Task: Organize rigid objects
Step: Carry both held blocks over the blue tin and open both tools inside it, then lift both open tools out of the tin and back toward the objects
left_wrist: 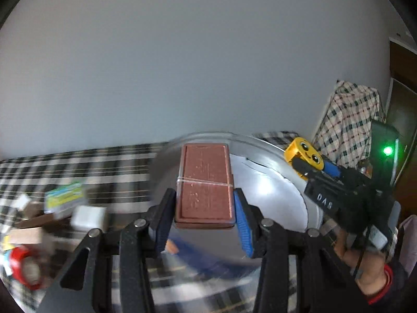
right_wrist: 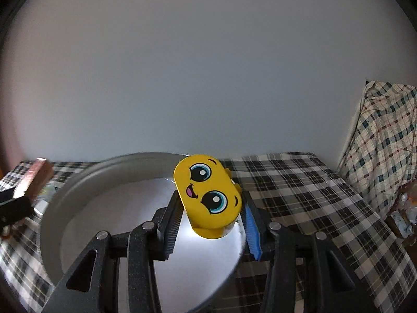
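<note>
My left gripper (left_wrist: pixel 204 206) is shut on a flat brown rectangular case (left_wrist: pixel 204 182) and holds it above the near left rim of a round silver tray (left_wrist: pixel 281 182). My right gripper (right_wrist: pixel 212 216) is shut on a yellow block with a cartoon face (right_wrist: pixel 208 195), held over the right part of the tray (right_wrist: pixel 104 208). In the left wrist view the right gripper (left_wrist: pixel 316 168) with the yellow block (left_wrist: pixel 303 152) is at the tray's right edge. In the right wrist view the brown case (right_wrist: pixel 34 177) shows at far left.
The tray rests on a black-and-white plaid cloth (right_wrist: pixel 299 190). Left of the tray lie a green-and-yellow box (left_wrist: pixel 65 198), a white block (left_wrist: pixel 87 217), cardboard pieces (left_wrist: pixel 28 232) and a red tape roll (left_wrist: pixel 23 268). A plaid-covered bundle (right_wrist: pixel 385 135) stands at the right by the wall.
</note>
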Available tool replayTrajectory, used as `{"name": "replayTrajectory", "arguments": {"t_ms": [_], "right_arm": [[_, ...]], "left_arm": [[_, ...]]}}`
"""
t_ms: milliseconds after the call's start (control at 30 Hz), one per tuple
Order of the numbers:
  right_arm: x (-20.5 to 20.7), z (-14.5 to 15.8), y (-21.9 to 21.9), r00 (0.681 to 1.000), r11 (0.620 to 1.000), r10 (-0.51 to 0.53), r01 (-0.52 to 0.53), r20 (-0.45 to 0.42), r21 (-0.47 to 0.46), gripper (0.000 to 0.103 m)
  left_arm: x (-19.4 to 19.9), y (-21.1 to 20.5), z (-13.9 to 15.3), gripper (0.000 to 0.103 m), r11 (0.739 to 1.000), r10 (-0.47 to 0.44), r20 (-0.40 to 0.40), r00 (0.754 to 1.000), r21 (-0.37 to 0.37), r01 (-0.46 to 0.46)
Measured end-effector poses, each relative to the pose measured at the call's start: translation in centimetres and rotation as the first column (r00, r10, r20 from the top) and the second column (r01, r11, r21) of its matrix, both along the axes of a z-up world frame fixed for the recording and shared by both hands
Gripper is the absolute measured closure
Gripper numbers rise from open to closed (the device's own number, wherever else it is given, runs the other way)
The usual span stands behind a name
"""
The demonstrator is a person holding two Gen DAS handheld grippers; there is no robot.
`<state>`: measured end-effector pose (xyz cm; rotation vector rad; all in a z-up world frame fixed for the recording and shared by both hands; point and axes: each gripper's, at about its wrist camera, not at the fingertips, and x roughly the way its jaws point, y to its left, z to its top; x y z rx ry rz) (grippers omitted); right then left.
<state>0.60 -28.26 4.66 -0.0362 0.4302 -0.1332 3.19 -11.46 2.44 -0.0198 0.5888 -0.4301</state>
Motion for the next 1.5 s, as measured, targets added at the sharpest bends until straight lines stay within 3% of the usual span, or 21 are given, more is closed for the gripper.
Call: {"name": "replayTrajectory", "arguments": {"t_ms": [200, 300, 533, 600, 633, 700, 733, 767, 800, 933, 1100, 1233, 1500], "right_arm": [[1.3, -1.1, -0.2, 0.998, 1.0, -0.001, 0.002, -0.068, 0.014, 0.056], [1.7, -1.6, 0.5, 0.995, 0.999, -0.017, 0.013, -0.094, -0.036, 0.056], [1.9, -1.9, 0.4, 0.994, 1.0, -0.003, 0.001, -0.11, -0.015, 0.056], [1.8, -1.9, 0.2, 0.994, 1.0, 0.013, -0.011, -0.105, 0.019, 0.051], [1.9, -1.9, 0.1, 0.994, 0.999, 0.019, -0.016, -0.104, 0.028, 0.048], [1.2, -1.5, 0.3, 0.997, 1.0, 0.009, -0.007, -0.07, 0.029, 0.035], [0.7, -1.1, 0.5, 0.999, 1.0, -0.006, 0.007, -0.041, 0.021, 0.029], [0.4, -0.9, 0.4, 1.0, 1.0, -0.021, 0.021, -0.017, 0.016, 0.018], [-0.3, -0.5, 0.4, 0.999, 0.999, -0.041, 0.041, 0.029, 0.013, 0.014], [-1.7, 0.6, -0.8, 0.982, 0.991, -0.135, 0.132, 0.135, 0.032, 0.014], [-2.0, 0.6, -4.4, 0.949, 0.951, -0.284, 0.261, 0.136, 0.166, 0.014], [-2.1, 0.2, -6.3, 0.94, 0.924, -0.323, 0.29, 0.106, 0.25, 0.014], [-2.8, 0.1, -3.8, 0.938, 0.945, -0.306, 0.279, 0.162, 0.169, 0.014]], "left_arm": [[2.7, -3.4, -2.3, 0.06, 1.0, -0.02, -0.092, 0.996, -0.001, 0.02], [2.9, -3.9, -2.6, 0.06, 0.999, -0.009, -0.074, 0.997, 0.043, 0.012], [3.3, -4.4, -3.0, 0.058, 0.995, -0.004, -0.031, 1.0, 0.1, 0.007], [3.2, -4.1, -3.0, 0.042, 0.994, -0.009, -0.022, 1.0, 0.105, 0.012], [3.1, -3.7, -2.9, 0.025, 0.995, 0.0, -0.024, 1.0, 0.102, 0.002], [2.4, -3.0, -2.4, 0.013, 0.997, 0.018, 0.012, 1.0, 0.07, -0.019], [2.2, -2.7, -2.1, 0.002, 0.998, 0.03, 0.024, 0.999, 0.063, -0.031], [1.9, -2.4, -1.7, 0.001, 0.997, 0.047, 0.044, 0.998, 0.053, -0.049], [1.5, -2.0, -1.3, 0.001, 0.997, 0.063, 0.065, 0.996, 0.045, -0.066], [1.0, -0.3, -0.3, 0.001, 0.992, 0.114, 0.117, 0.987, 0.042, -0.12], [0.9, 2.4, 0.0, 0.0, 0.98, 0.188, 0.143, 0.972, 0.043, -0.196], [1.4, 3.6, -0.9, 0.0, 0.97, 0.227, 0.119, 0.967, 0.065, -0.236], [0.4, 5.7, -1.6, 0.0, 0.952, 0.268, 0.161, 0.95, 0.105, -0.286]]}}
